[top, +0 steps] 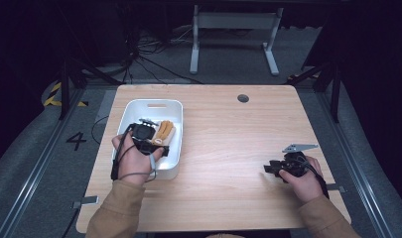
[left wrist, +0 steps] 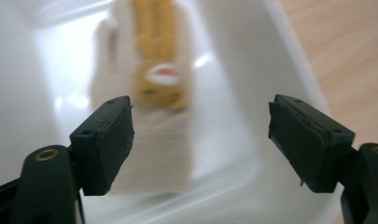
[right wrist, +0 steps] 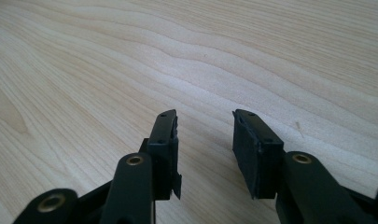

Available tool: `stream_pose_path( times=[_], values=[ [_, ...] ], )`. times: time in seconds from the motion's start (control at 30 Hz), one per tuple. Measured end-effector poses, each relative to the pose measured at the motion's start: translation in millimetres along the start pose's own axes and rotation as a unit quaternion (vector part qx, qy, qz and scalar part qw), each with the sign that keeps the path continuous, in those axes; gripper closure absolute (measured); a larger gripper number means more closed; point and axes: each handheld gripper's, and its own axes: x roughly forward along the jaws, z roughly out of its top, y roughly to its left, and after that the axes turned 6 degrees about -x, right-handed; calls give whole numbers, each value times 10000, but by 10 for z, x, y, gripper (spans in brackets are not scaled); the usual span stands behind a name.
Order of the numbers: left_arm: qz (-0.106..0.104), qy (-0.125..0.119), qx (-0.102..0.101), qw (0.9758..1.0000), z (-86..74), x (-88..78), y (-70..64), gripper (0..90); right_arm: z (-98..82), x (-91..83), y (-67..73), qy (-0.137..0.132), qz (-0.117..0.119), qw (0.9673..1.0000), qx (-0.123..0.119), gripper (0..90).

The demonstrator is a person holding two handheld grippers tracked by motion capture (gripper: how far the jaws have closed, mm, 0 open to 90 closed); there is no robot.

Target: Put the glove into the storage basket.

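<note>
While your left gripper (left wrist: 200, 140) hangs over the white plastic bin (top: 139, 111), its jaws stand wide apart with nothing between them. Beyond the jaws, in the left gripper view, a cream and tan plush toy (left wrist: 156, 88) lies on the bin floor, blurred; its exact kind cannot be told. From the high view the toy (top: 165, 133) lies toward the bin's right wall, just beside your left hand (top: 135, 161). Your right gripper (right wrist: 205, 140) is low over bare wooden table (top: 228, 144), jaws partly apart, gripping nothing. Bin sits at the table's left; right gripper well apart at the right.
</note>
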Motion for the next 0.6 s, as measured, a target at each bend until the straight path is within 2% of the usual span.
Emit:
stream_pose_path(
  times=[0.07,0.13,0.2,0.27,0.33,0.37,0.43,0.47,0.5,0.53,0.6],
  values=[
    [-396,-67,394,9984,-69,8,-190,291,-4,1,-4,-13,-1,10000,-23,610],
    [-750,-92,737,9944,-136,50,-357,326,-15,-5,-13,-12,-20,10000,-18,610],
    [-1123,-102,1175,9867,-222,141,-566,331,-26,-17,-24,-11,-26,10000,1,610],
    [-1361,-24,1403,9807,-300,255,-736,360,-37,-28,-43,-36,-33,10000,33,610],
    [-1528,68,1740,9728,-373,396,-877,361,-42,-29,-47,-39,-40,10000,30,610],
    [-1639,57,1843,9691,-415,473,-926,370,-44,-30,-52,-37,-31,10000,21,609],
    [-1787,198,1991,9634,-491,625,-990,374,-45,-30,-51,-47,-51,10000,5,607],
    [-1855,246,2013,9615,-524,689,-1008,369,-44,-31,-47,-47,-38,10000,-11,605],
    [-1938,262,1973,9606,-552,740,-1013,364,-43,-31,-43,-41,-48,10000,-38,604],
    [-1972,288,1946,9604,-573,784,-1007,365,-41,-29,-40,-52,-51,10000,-53,603],
    [-1927,294,1917,9619,-600,826,-984,360,-36,-20,-38,-62,-63,9999,-60,601]
  ],
)
